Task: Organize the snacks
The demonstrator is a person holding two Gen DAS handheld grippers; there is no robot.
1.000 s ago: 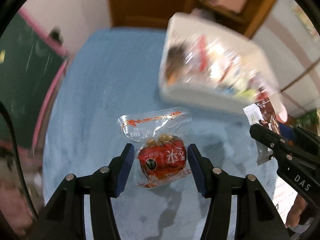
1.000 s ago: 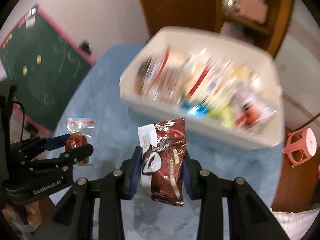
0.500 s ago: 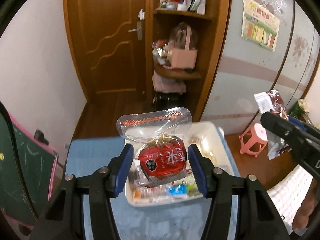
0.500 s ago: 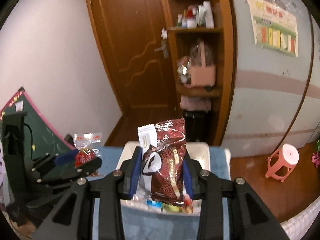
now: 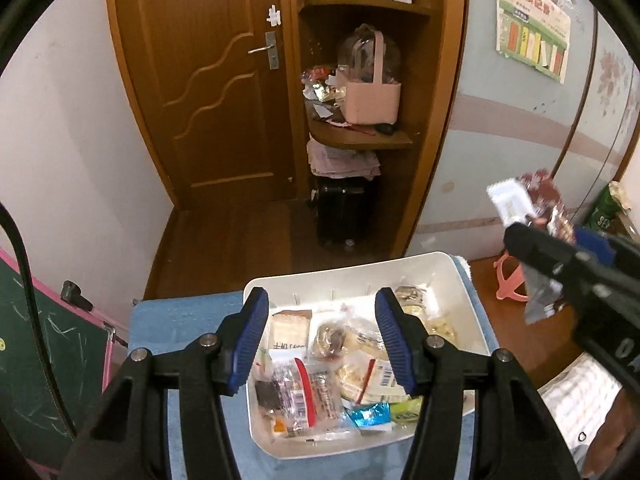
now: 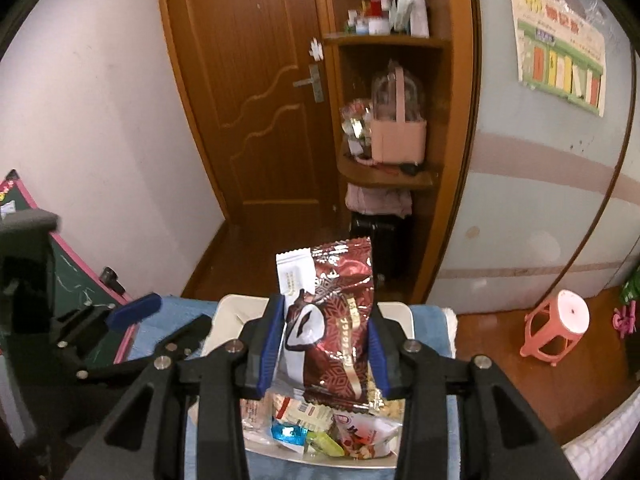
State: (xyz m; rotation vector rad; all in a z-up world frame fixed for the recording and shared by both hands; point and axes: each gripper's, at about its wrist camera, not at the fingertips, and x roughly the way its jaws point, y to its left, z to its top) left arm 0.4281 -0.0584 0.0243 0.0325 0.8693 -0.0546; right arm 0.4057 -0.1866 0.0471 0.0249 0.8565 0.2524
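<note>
A white bin (image 5: 472, 300) full of several wrapped snacks stands on a blue-covered table (image 5: 168, 316). My left gripper (image 5: 322, 336) is open and empty, held above the bin's near left part. My right gripper (image 6: 326, 344) is shut on a dark red and white snack packet (image 6: 336, 320), held upright above the bin (image 6: 394, 308). The same packet (image 5: 528, 204) and the right gripper show at the right of the left wrist view. The left gripper (image 6: 160, 316) shows at the left of the right wrist view.
A green chalkboard with a pink frame (image 5: 44, 356) leans at the left of the table. A wooden door (image 5: 224, 80) and corner shelves with a pink basket (image 5: 372, 100) stand behind. A pink stool (image 6: 556, 328) stands on the floor at the right.
The red snack in a clear wrapper has left my left gripper, whose jaws now stand wide and empty over the bin. The right gripper still holds its packet.
</note>
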